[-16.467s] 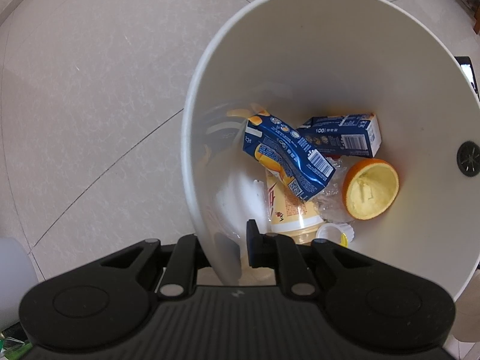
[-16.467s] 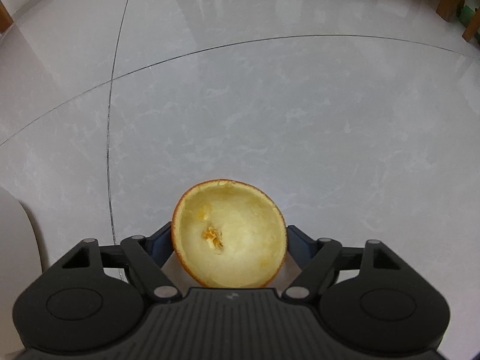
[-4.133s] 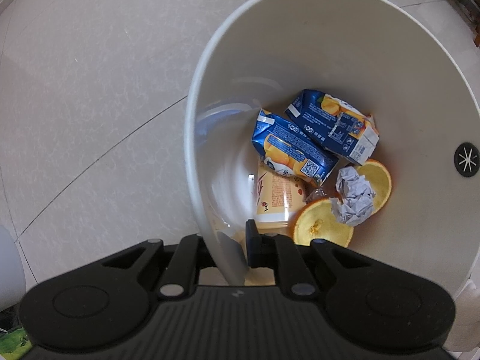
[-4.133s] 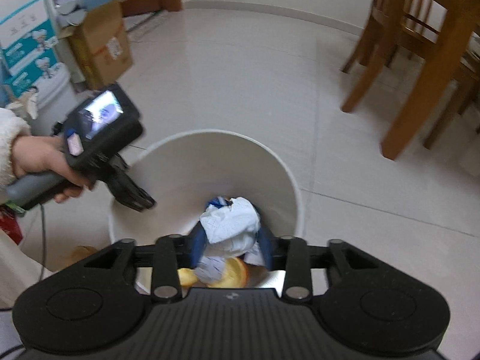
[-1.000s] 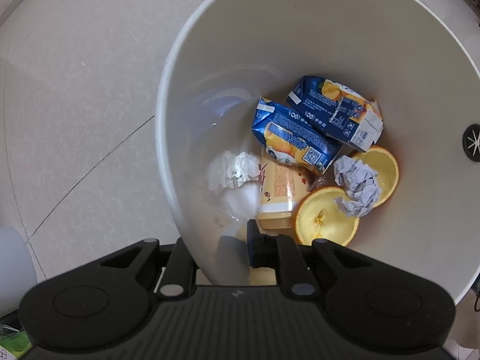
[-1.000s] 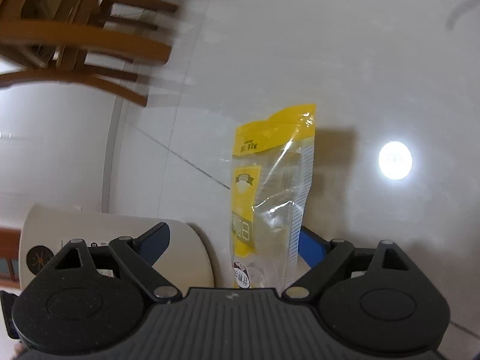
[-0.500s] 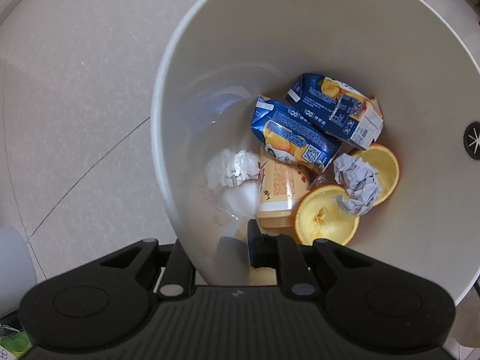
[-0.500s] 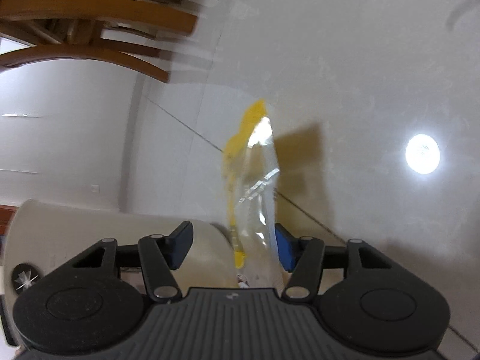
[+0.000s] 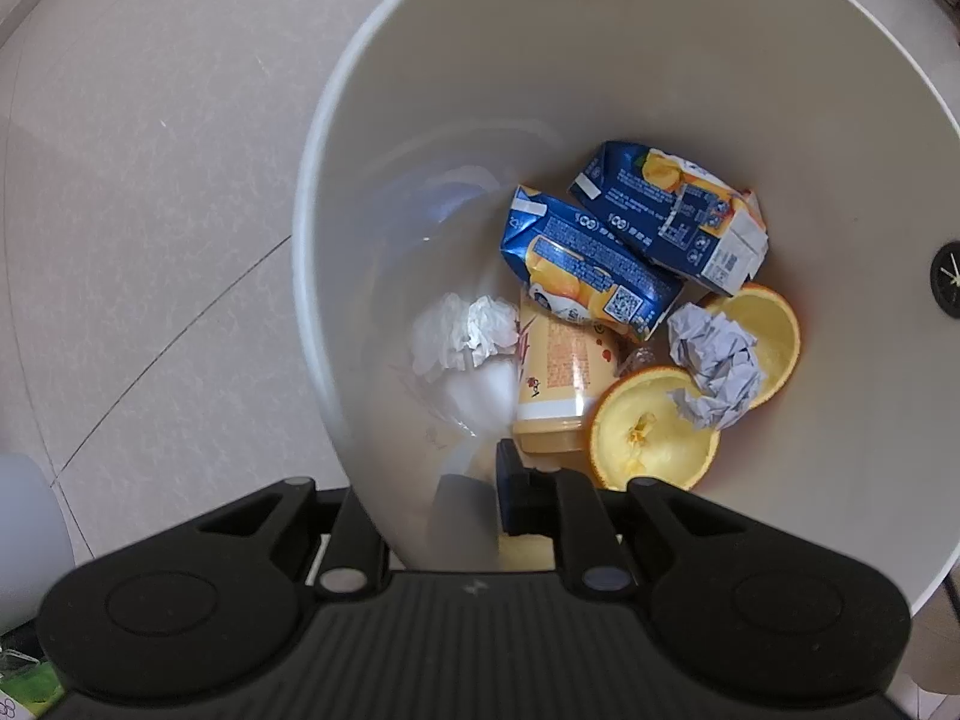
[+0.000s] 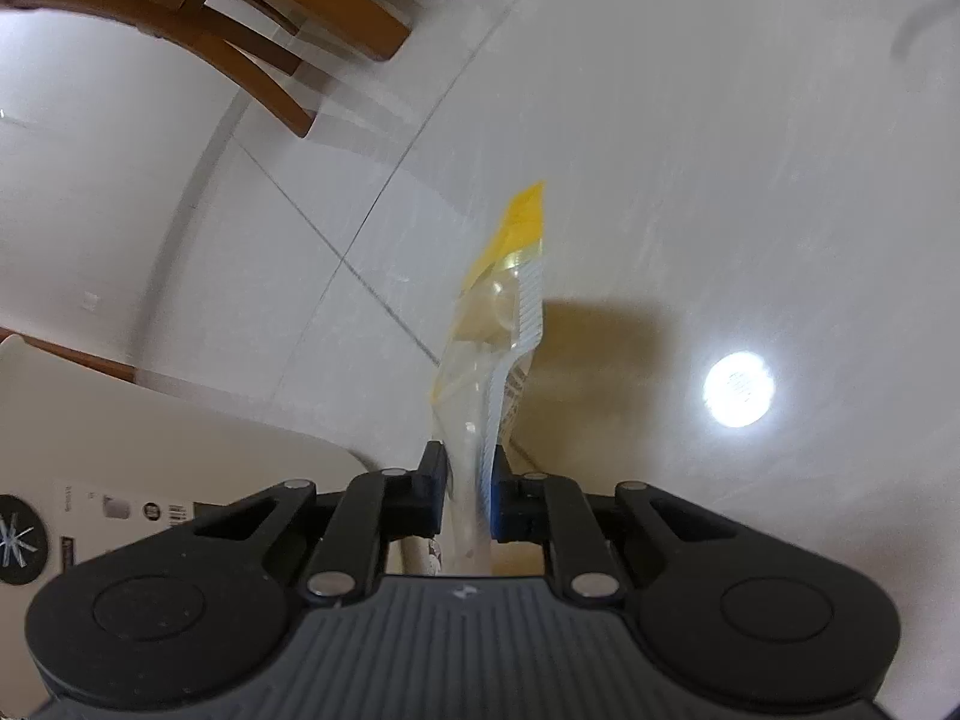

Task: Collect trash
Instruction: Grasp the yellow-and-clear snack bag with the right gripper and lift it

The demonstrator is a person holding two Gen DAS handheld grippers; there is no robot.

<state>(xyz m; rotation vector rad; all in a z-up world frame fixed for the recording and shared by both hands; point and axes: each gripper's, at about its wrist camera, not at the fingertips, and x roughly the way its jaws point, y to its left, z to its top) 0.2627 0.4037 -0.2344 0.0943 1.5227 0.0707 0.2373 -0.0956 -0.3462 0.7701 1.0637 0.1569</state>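
Note:
My left gripper [image 9: 441, 498] is shut on the near wall of the white bin [image 9: 600, 48], one finger inside and one outside. Inside the bin lie two blue juice cartons [image 9: 591, 267], a yellow bottle [image 9: 558, 384], two orange peel halves [image 9: 651, 435], a grey paper ball [image 9: 711, 357] and a white tissue wad [image 9: 465, 336]. In the right wrist view my right gripper [image 10: 469, 495] is shut on a clear plastic wrapper with a yellow top [image 10: 501, 324], held edge-on above the pale floor. The bin's outer wall [image 10: 150, 444] sits at the lower left.
Wooden chair legs [image 10: 252, 18] stand at the upper left of the right wrist view. A bright light reflection [image 10: 738, 390] shows on the tiled floor [image 10: 720, 150]. Floor tiles [image 9: 150, 180] spread to the left of the bin.
My right gripper's fingers have closed from wide apart onto the wrapper, which has turned from face-on to edge-on. The bin and left gripper have barely moved.

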